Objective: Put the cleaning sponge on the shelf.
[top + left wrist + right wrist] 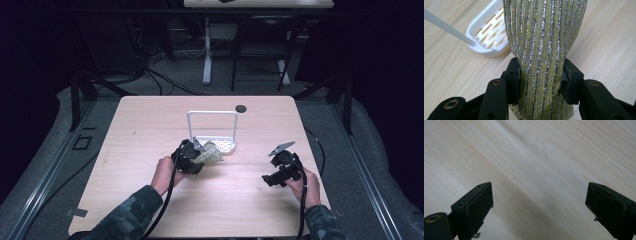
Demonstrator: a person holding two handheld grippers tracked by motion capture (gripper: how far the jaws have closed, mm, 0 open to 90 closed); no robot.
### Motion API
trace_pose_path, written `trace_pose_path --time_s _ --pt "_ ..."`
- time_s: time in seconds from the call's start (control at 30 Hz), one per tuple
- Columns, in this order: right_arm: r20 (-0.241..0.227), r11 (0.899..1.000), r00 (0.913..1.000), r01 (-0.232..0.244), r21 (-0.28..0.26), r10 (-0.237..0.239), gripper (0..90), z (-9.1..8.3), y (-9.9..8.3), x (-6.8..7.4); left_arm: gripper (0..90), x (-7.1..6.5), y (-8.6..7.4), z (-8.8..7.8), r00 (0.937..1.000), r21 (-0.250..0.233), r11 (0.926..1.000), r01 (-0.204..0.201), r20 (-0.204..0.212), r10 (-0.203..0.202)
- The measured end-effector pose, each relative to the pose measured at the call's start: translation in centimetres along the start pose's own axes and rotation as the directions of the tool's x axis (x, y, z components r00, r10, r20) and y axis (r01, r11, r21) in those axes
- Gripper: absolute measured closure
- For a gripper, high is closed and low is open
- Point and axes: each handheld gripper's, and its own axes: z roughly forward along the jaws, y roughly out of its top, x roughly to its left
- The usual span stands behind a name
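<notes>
The left gripper [541, 75] was clamped on a ribbed cloth [544, 47] of gold and silver thread, its jaws pressing the fabric from both sides. The cloth ran up and away from the jaws, and a short end hung behind them. Just ahead of this gripper and a little to its left sat a white slotted tray [480, 46] with a tall white wire handle [212, 114]; from above, the cloth [210, 153] seemed to touch the tray's near edge, though that was hard to judge. The right gripper [539, 202] stood well apart, jaws spread wide over bare wooden table [531, 157].
</notes>
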Motion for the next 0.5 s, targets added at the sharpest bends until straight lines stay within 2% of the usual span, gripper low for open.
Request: trace_pose_path --time_s 0.5 --pt "0.0 1.0 1.0 0.002 0.002 -0.002 7.0 0.02 0.03 0.06 57.2 0.68 0.68 -0.22 0.9981 -0.014 0.9984 0.055 -0.026 -0.055"
